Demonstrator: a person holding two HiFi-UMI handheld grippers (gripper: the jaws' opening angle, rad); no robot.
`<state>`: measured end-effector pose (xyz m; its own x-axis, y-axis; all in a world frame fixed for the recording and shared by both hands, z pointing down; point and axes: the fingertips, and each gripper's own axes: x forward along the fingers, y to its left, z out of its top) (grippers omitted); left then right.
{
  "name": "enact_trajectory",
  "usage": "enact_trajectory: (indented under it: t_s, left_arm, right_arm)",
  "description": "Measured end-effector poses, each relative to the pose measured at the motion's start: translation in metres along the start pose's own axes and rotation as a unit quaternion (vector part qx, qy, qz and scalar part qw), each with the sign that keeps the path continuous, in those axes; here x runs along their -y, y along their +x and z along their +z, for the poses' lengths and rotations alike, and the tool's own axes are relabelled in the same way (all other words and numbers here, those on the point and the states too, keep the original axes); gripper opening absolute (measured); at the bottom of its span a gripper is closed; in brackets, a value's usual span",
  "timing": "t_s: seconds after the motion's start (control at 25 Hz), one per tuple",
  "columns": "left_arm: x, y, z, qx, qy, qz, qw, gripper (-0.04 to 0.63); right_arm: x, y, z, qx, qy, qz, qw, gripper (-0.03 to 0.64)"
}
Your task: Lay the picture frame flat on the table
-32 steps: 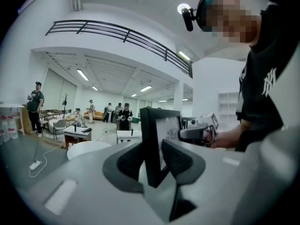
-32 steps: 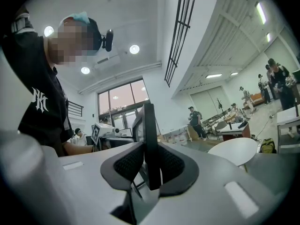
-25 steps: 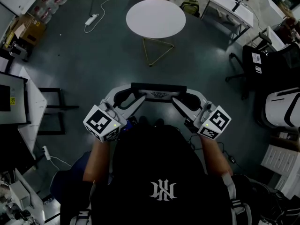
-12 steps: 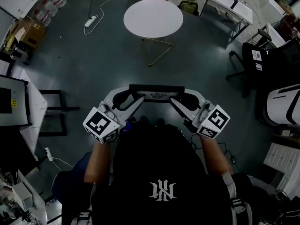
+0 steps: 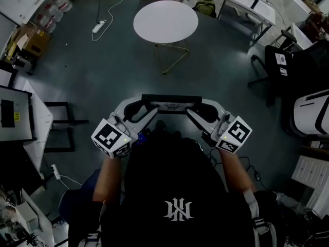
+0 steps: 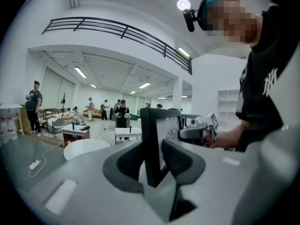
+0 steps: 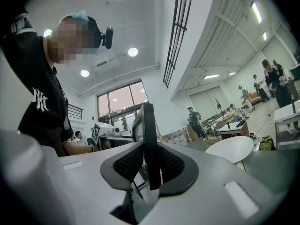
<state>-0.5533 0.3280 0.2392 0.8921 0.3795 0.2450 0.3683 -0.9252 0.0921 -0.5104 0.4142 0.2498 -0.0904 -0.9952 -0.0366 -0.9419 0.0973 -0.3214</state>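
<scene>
Round table (image 5: 165,22) shifted left, one picture frame (image 5: 171,97), seemingly upright, clamped by two: left hand-held gripper (image 5: 148,106), right hand-held gripper (image 5: 195,107).

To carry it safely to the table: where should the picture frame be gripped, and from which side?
Grip the picture frame by its thin black border at the two opposite ends, one gripper from each side. It is a flat panel, so an edge fits between jaws; the left gripper and right gripper hold it so.
</scene>
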Motion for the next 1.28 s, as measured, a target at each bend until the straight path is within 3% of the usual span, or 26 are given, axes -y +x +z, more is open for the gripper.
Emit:
enact_trajectory:
  t_s: [0.76,1.28]
  left_arm:
    - [-0.019,0.041,-0.002,0.0,-0.003,-0.043,0.9991,0.121]
    - [-0.102,0.122,0.015,-0.006,-0.016,-0.042,0.999,0.123]
  right_arm:
    - [0.039,-0.005,0.001,0.005,0.008,-0.042,0.999,0.087]
    - [0.147,0.03,0.023,-0.004,0.022,-0.047,0.999,0.087]
